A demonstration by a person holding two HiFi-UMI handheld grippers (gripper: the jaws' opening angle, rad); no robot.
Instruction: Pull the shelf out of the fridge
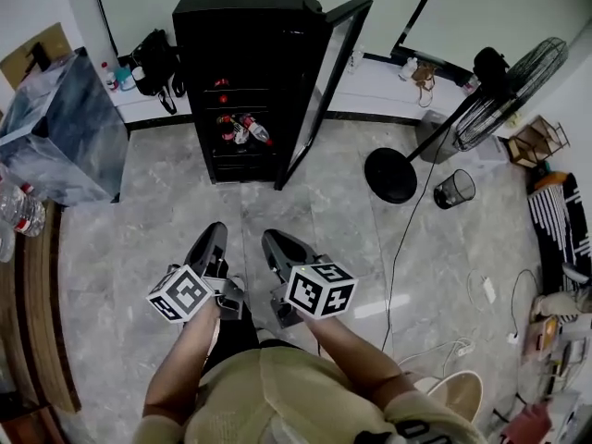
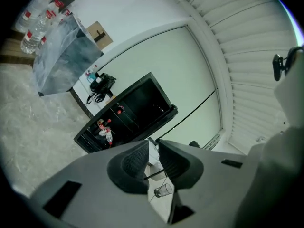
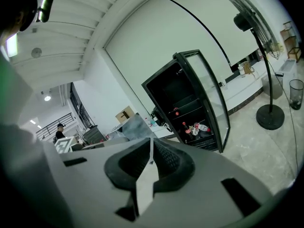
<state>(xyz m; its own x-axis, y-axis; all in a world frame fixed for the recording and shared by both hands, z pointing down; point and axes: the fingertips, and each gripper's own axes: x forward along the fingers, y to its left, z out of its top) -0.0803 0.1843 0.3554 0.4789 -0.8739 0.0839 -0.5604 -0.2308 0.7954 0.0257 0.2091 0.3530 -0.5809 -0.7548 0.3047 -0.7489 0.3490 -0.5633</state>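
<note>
Head cam sits high, I'm looking steeply down at the floor (image 1: 139, 248); fridge (image 1: 245, 81) at frame top, well off. Left tongs (image 2: 153, 158) cam is rolled sideways, right tongs (image 3: 151, 158) cam roughly upright. Both look along their jaws at that same open fridge from afar.

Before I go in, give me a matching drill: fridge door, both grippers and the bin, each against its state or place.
Things:
1. fridge door
2. left gripper
3. right gripper
4. bin

States or places:
A. jaws together, nothing held
B. swung open
C. on the floor beside the fan base
D. jaws slightly apart, nothing between them

Pairs: 1-B, 2-D, 3-A, 4-C
</note>
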